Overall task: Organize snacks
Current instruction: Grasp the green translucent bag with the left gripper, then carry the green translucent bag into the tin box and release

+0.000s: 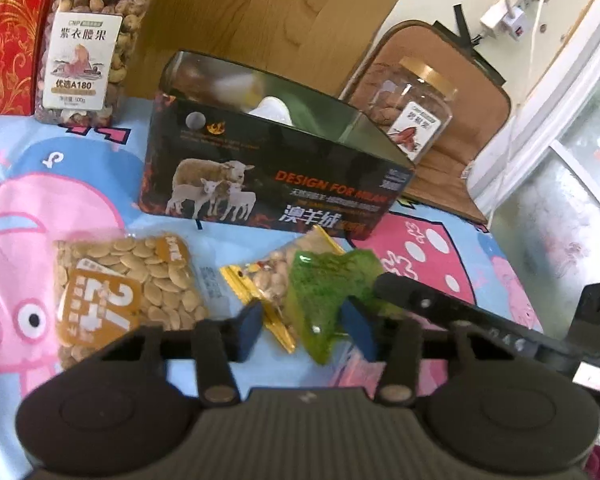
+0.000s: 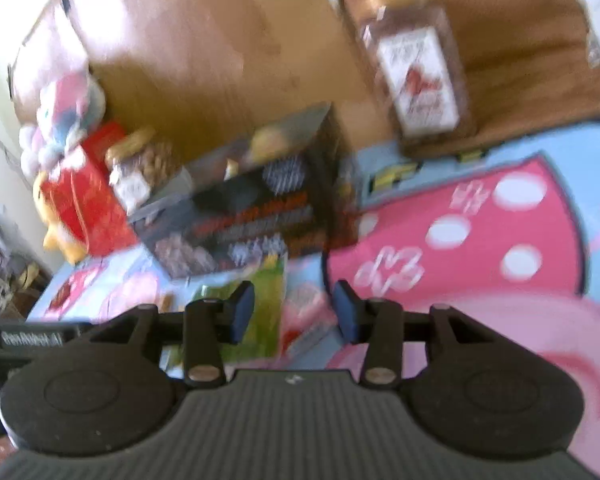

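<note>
Cartoon-print cloth (image 1: 28,168), open black tin (image 1: 268,176), left tool (image 1: 302,326) astride green packet (image 1: 324,300)

The view is blurred. The right tongs (image 2: 294,314) stand apart over a cartoon-printed sheet (image 2: 480,240) in blue and pink, with a green packet (image 2: 266,312) and a pink-and-white packet (image 2: 306,316) lying beneath and between the blue pads (image 2: 242,312); contact cannot be told. Beyond stands a dark open box (image 2: 252,208), a red box (image 2: 86,200) and nut jar (image 2: 140,168) to its left, another jar (image 2: 418,76) upper right.
</note>
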`<state>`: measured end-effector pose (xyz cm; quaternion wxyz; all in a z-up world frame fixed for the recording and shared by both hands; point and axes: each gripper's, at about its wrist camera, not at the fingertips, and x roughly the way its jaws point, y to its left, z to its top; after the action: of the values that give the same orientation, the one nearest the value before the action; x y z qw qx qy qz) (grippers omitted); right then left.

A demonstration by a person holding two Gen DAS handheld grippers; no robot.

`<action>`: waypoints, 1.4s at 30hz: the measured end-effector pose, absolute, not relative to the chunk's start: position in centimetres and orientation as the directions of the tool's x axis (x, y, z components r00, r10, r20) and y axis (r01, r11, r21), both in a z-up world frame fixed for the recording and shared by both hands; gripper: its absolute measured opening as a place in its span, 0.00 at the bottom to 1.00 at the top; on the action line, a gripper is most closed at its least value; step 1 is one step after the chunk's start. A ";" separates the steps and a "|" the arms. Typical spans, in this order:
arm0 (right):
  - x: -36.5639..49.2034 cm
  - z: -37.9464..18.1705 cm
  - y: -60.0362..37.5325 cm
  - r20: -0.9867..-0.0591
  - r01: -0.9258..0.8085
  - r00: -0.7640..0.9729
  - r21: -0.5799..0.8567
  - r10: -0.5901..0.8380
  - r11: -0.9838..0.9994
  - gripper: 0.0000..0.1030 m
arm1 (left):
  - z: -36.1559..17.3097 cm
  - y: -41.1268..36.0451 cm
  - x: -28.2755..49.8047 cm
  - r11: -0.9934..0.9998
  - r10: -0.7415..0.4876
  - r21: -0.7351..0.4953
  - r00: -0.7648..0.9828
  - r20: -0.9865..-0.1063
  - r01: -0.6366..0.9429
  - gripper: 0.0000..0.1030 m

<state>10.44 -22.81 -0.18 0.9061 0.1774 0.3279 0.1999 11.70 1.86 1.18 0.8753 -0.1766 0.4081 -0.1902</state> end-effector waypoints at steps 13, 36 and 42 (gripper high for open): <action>4.4 2.2 -15.1 -0.521 -0.609 0.579 0.235 0.627 0.757 0.15 | 2.3 7.6 4.9 0.926 -0.337 -0.361 0.671 -0.661 0.110 0.33; 3.0 0.5 -11.7 -0.624 -0.697 0.551 0.019 0.553 0.717 0.54 | 1.3 7.0 4.8 0.934 -0.341 -0.327 0.629 -0.699 0.143 0.49; 3.0 0.0 -10.9 -0.575 -0.717 0.534 0.082 0.620 0.693 0.34 | 1.1 7.7 4.8 0.922 -0.361 -0.363 0.643 -0.675 0.136 0.40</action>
<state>2.99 -10.90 0.03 0.8718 -0.0824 0.2938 0.3833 4.85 7.72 1.10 0.8955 -0.1408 0.3988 -0.1389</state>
